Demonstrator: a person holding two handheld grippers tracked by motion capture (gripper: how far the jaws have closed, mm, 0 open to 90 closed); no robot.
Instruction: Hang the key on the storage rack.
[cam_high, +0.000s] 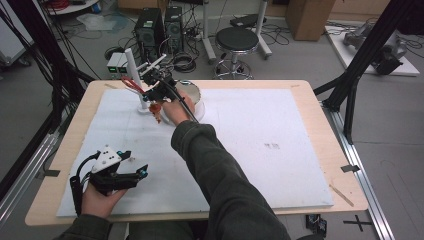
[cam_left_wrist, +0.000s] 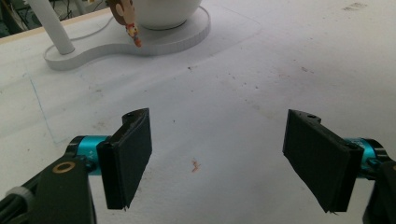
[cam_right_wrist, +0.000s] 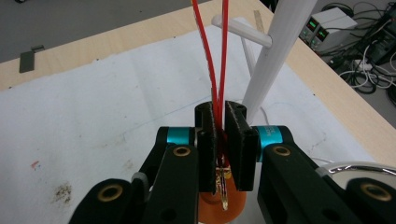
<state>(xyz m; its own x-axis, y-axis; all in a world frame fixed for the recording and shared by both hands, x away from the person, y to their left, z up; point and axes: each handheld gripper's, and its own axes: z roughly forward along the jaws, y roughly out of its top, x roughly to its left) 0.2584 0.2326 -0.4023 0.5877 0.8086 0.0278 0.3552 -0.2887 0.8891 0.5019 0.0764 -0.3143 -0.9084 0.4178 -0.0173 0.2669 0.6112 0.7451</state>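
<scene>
High view overhead facing forward, claw views close, sharing white stand (cam_high: 143, 107)

You were working in a lab: beyond your wooden table (cam_high: 310, 95) stood computer towers (cam_high: 159, 27), a bench power supply (cam_high: 116, 64), cables tangled on the grey floor (cam_high: 187, 62), a round stool (cam_high: 236, 40), cardboard boxes (cam_high: 309, 17) and black aluminium framing (cam_high: 367, 50).

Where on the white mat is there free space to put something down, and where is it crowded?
The right half of the white mat, from the sleeve to the table's right edge, is bare. The strip between the left tool and the white stand is also free. The far left corner is crowded: stand, bowl, and the right tool holding a red cord.
</scene>
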